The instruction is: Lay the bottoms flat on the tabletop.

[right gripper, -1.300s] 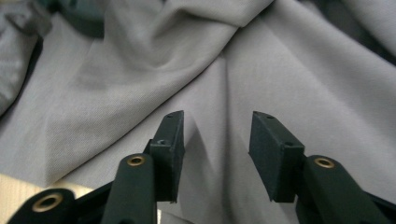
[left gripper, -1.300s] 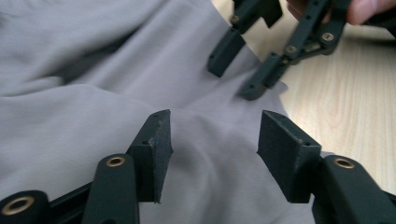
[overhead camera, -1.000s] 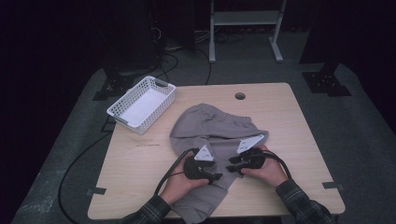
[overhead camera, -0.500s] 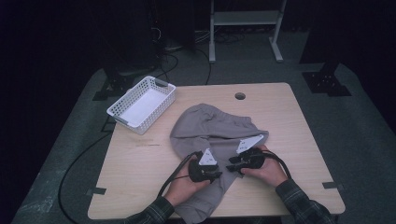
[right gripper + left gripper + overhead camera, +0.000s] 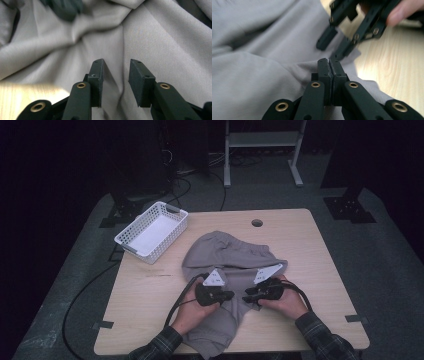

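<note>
Since the earlier frame the left gripper point(image 5: 226, 295) has closed its fingers point(image 5: 323, 68), which now meet, seemingly on a fold of the grey garment point(image 5: 225, 257). The garment's long axis runs from the bench point(image 5: 310, 255) centre to its near edge, overhanging it. The right gripper point(image 5: 248, 298) has been closing slightly; its fingers point(image 5: 97, 75) stand apart over the cloth.
</note>
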`<action>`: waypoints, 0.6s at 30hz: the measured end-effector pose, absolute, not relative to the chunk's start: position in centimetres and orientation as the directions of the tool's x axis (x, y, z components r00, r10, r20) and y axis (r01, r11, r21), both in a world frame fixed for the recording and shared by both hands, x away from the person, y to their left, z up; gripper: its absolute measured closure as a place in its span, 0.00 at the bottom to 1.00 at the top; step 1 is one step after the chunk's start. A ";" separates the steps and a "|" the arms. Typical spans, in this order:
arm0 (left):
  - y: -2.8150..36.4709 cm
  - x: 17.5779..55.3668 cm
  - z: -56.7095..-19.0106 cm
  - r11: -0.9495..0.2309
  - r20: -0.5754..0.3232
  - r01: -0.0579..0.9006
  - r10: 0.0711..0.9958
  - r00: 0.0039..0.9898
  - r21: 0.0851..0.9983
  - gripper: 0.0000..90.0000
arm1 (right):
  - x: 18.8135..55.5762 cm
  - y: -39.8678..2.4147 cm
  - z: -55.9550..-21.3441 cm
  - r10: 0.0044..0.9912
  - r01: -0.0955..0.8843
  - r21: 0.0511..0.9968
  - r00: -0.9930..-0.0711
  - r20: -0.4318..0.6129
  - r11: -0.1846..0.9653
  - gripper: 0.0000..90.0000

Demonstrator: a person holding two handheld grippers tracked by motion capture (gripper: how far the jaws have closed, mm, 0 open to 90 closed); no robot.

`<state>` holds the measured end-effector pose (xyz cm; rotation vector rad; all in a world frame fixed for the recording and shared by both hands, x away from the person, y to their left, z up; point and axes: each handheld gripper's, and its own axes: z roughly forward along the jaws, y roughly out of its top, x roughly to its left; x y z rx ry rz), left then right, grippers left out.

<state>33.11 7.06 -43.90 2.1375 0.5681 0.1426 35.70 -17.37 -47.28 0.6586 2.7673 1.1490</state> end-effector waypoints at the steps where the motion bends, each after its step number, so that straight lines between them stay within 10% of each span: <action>1: 7.3 33.2 -43.7 -0.482 -0.116 0.349 0.448 0.886 0.804 0.99 | 35.7 -17.4 -47.3 0.414 0.359 0.690 -0.905 0.093 0.628 0.70; 18: 14.0 35.4 -40.7 -0.328 -0.134 0.366 0.557 0.819 0.871 0.99 | 35.8 -17.5 -47.2 0.417 0.355 0.682 -0.905 0.080 0.640 0.79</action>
